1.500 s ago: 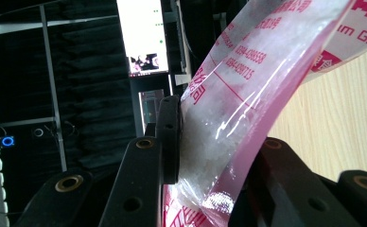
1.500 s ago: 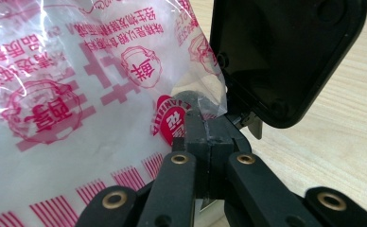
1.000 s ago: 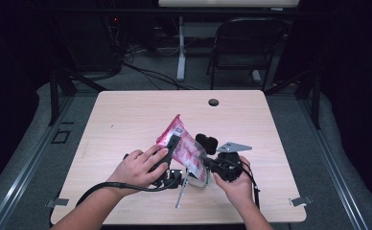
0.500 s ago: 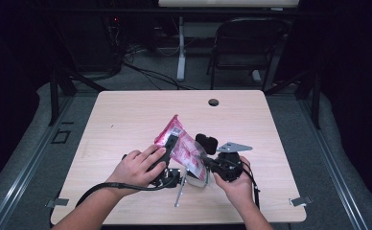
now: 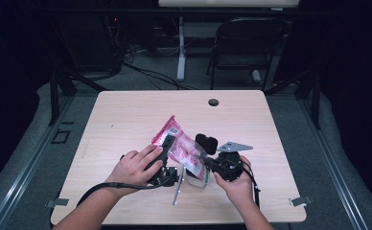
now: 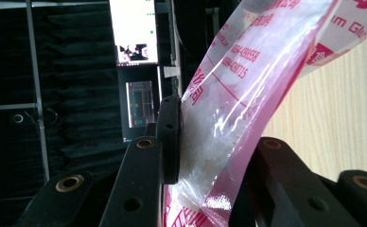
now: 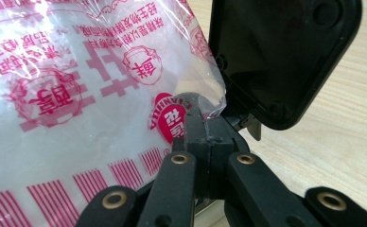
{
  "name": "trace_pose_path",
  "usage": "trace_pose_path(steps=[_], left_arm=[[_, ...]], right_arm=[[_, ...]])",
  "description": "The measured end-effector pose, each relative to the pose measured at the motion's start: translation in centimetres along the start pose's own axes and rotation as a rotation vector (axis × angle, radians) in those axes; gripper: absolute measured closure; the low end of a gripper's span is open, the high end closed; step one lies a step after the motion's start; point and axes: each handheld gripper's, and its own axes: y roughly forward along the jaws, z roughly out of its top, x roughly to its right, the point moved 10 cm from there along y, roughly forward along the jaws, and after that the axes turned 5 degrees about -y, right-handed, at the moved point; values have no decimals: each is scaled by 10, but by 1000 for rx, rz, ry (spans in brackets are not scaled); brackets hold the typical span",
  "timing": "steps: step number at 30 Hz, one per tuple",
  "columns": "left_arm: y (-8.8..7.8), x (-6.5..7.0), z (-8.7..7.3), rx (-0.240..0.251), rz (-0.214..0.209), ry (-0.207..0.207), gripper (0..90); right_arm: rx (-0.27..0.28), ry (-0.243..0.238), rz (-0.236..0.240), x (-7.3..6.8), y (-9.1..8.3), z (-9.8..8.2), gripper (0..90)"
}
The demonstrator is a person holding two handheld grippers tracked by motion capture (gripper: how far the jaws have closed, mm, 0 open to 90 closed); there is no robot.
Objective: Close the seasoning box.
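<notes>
Standing in a dark room, the wooden table [image 5: 126,115] bears a pink bag [image 5: 181,146]; left gripper [image 5: 167,143] and right gripper [image 5: 204,162], flanking it, both clamp it.

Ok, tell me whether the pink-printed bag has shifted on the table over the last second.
No. In the high view the pink-printed bag lies where it did, its top corner at the same spot below and left of the table's round hole.

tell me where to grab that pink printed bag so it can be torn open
By two spots, as now. The left gripper clamps the bag across its filled body from the side; that bulk gives the pads purchase. The right gripper pinches the thin flat corner edge from the opposite side. Probably best: film at the edge is slack and empty, so the jaws close fully on it.
</notes>
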Motion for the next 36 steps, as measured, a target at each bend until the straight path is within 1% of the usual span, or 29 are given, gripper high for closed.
trace_pose_path(steps=[3,6,10,11,13,14,16,18,19,20,21,22,23,24,26,27,28,29,30,31,32,35,36], left_arm=[[-1,0,0,-1,-7,-4,733],[-1,-1,2,3,-5,-2,733],[-1,-2,1,4,-7,-4,733],[-1,0,0,-3,-12,-9,733],[-1,0,0,0,-11,-12,733],[0,2,-2,-7,-19,-24,733],[0,2,-3,-7,-17,-22,734],[1,4,-6,-13,-33,-47,734],[2,5,-6,-11,-34,-56,734],[2,5,-6,-11,-34,-56,734],[2,7,-8,-16,-44,-77,734],[2,7,-8,-16,-44,-77,734],[2,9,-11,-22,-50,-96,734],[2,9,-11,-19,-44,-97,734],[2,12,-14,-33,-60,-123,735],[2,12,-13,-23,-50,-129,735],[2,12,-13,-23,-50,-129,735],[2,14,-15,-27,-60,-150,735],[2,14,-15,-27,-60,-150,735],[2,16,-18,-29,-67,-172,735],[2,17,-19,-29,-65,-179,736],[2,19,-21,-37,-80,-196,736],[2,21,-23,-44,-89,-215,736]], right_arm=[[1,1,6,-1,1,0,900],[-7,-4,12,-3,2,-1,900],[-5,-6,9,-3,2,0,900],[-4,-4,9,-2,1,-1,900],[-2,-3,7,-2,1,-1,900],[-2,-4,8,-2,1,-1,900],[-2,-4,8,-2,1,-1,900],[0,-4,4,-1,0,-1,900],[1,-3,4,-1,0,0,900],[1,-3,4,-1,0,0,900],[6,-1,7,-2,0,0,900],[5,-2,6,-2,0,0,900],[5,-3,8,-2,-1,0,900],[6,-4,6,-2,-1,0,900],[5,-6,4,-2,-1,1,900],[5,-5,5,-2,-2,1,900],[6,-5,6,-3,-2,1,900],[7,-6,8,-3,-2,1,900],[9,-6,9,-3,-2,1,900],[10,-7,10,-4,-3,2,900],[5,-11,10,-4,-3,2,900],[9,-11,10,-4,-4,2,900],[11,-14,13,-5,-4,3,900]])
